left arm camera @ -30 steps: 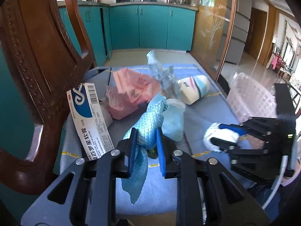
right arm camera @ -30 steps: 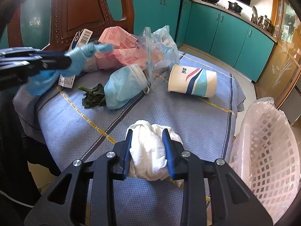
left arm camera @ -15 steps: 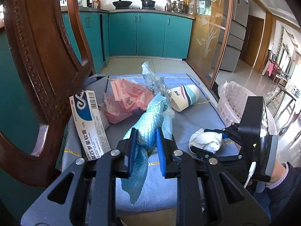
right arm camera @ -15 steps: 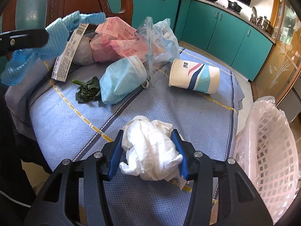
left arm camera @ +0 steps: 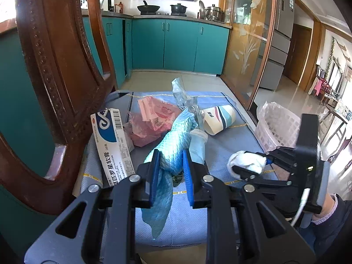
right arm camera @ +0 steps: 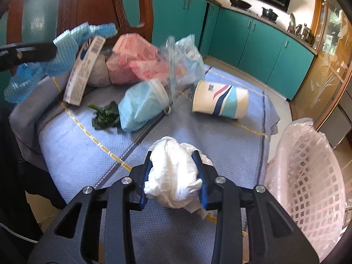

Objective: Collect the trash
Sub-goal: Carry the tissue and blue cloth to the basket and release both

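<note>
In the left wrist view, the left tool is clamping a twisted blue cloth, its blue pads pressed against the bundle while the loose end is hanging below them. Beyond it, on the blue-covered worktop, a white and blue ointment box is standing on end; it is showing a barcode and Chinese print that I am not reading reliably. Pink wrappers, a clear plastic bag and a tipped paper cup are lying behind. The right tool is holding a white wad of tissue near the lined white basket.

In the right wrist view, the right tool is gripping the crumpled tissue; its jaws have just been closing on it, and the pads are pressing its sides. The basket is standing just beside, at the worktop's edge, and nothing is visible inside it yet. A blue face mask, a wilted green leaf, the cup with small illegible print, the pink wrappers and the box are all lying uncollected. I am judging the task as barely begun: two pieces are in hand, the rest are waiting.
</note>
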Motion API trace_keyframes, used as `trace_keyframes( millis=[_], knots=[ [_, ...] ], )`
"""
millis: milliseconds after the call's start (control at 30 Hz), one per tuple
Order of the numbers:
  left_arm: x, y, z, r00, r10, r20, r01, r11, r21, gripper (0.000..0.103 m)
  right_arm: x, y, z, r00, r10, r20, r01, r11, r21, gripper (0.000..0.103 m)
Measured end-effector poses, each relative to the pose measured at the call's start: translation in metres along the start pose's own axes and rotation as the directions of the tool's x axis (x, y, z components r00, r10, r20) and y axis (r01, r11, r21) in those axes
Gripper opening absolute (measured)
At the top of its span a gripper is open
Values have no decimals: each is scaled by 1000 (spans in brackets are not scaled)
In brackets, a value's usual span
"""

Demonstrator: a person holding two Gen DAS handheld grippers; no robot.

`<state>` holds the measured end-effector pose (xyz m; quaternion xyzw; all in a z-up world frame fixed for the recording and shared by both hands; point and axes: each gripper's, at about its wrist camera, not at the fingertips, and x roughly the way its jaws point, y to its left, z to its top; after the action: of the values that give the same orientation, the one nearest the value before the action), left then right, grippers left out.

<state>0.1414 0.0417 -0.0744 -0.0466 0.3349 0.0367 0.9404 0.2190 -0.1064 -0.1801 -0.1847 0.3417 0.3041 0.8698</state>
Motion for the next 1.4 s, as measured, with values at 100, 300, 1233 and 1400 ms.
trace_keyframes(
  millis=[100,300,1233,1400],
  knots=[
    [-4,0,0,1000,0,7,0,1000,-3,22,-18,-5,2,999,9,54,-10,1000,25,35],
    [-7,-4,0,1000,-10,12,10,1000,4,22,-33,-10,1,996,2,94,-7,999,50,35],
    [-10,-11,3,999,-28,21,28,999,19,22,-38,-7,-1,994,-11,113,5,999,49,35],
    [-10,-11,3,999,-31,18,31,999,17,22,-38,-6,-1,994,-15,109,10,999,47,35]
  ],
)
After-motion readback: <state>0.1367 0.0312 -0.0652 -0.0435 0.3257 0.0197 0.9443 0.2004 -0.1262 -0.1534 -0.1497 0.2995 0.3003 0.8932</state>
